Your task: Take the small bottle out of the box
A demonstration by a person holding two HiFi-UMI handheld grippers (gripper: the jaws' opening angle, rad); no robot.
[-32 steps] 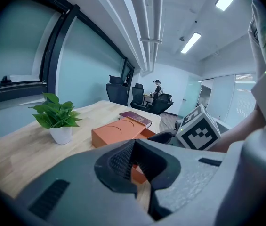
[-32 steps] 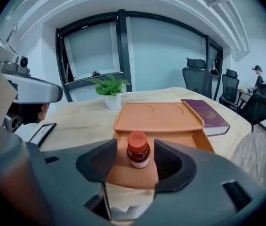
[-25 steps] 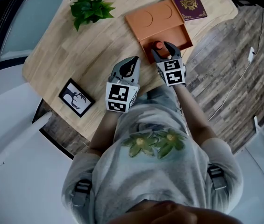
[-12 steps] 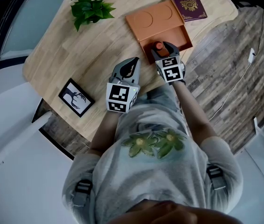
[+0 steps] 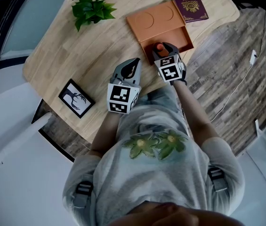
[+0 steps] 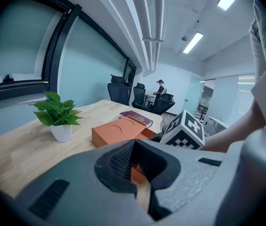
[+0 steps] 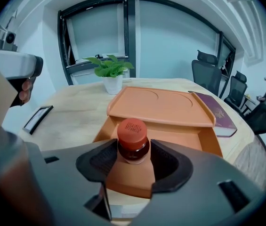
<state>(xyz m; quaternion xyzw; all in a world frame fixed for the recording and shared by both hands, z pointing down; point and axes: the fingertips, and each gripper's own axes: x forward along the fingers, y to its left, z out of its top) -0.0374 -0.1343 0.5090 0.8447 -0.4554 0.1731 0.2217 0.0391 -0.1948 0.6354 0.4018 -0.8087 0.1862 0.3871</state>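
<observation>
Small bottle (image 7: pixel 133 140), orange cap, stood upright at the near end of the orange box (image 7: pixel 170 108), in its open tray. Right gripper (image 7: pixel 133 157) had both pads pressed against the bottle's sides. Left gripper (image 5: pixel 133 64) sat with jaws together, nothing between them, over bare wooden table (image 5: pixel 76 51) beside the box. Box near the table's edge by the person; purple booklet (image 5: pixel 187 1) just beyond. Potted plant (image 5: pixel 91 8) and picture frame (image 5: pixel 76 98) well apart. Plank floor (image 5: pixel 236 55); glass walls, office chairs (image 7: pixel 203 72).

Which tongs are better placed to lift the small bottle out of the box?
The right tongs: their jaws clasp the small bottle inside the box. The left tongs are shut, away from it.
</observation>
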